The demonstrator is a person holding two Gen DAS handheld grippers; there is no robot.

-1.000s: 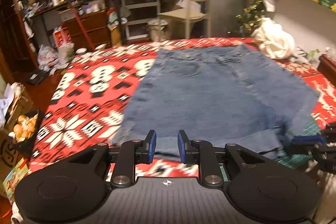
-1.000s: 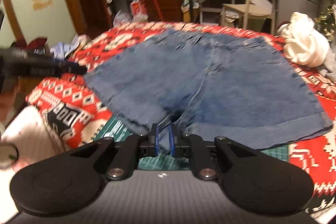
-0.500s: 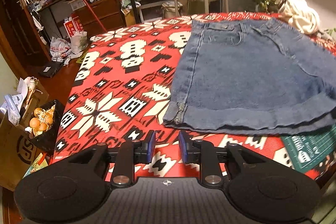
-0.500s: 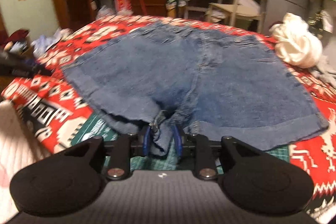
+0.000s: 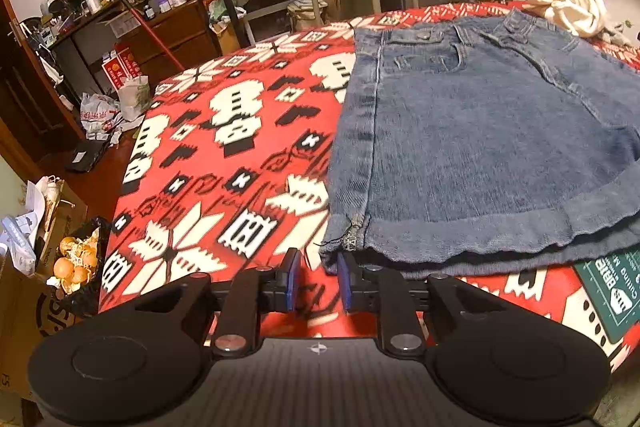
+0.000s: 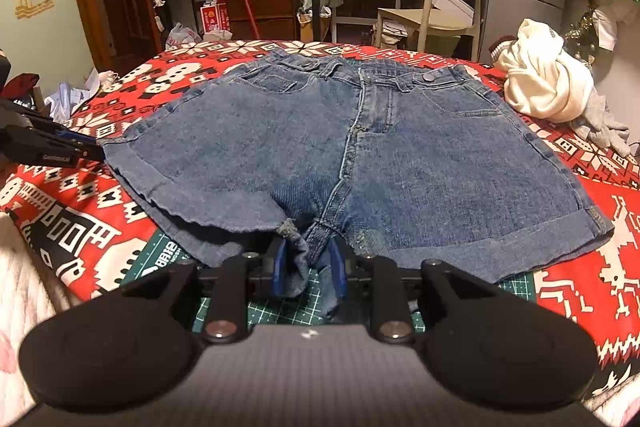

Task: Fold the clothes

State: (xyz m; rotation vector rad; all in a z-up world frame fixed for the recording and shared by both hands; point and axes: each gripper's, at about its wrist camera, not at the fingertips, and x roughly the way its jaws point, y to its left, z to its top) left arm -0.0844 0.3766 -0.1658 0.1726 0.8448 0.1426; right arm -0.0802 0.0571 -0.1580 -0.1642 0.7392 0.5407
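Shorts [image 6: 360, 155] lie spread flat, front up, on the red patterned blanket [image 5: 224, 155], near hems over a green cutting mat [image 6: 160, 255]; no fold visible in them, so folding looks all still to do. White garment [image 6: 548, 87] sits bunched at far right, not folded either. Left gripper [image 5: 314, 285]: jaws apart, empty, just beside the left leg's hem corner, right-hand finger about touching it. Right gripper [image 6: 308, 267]: jaws apart with the crotch fabric sitting between the pads, loose, not pinched.
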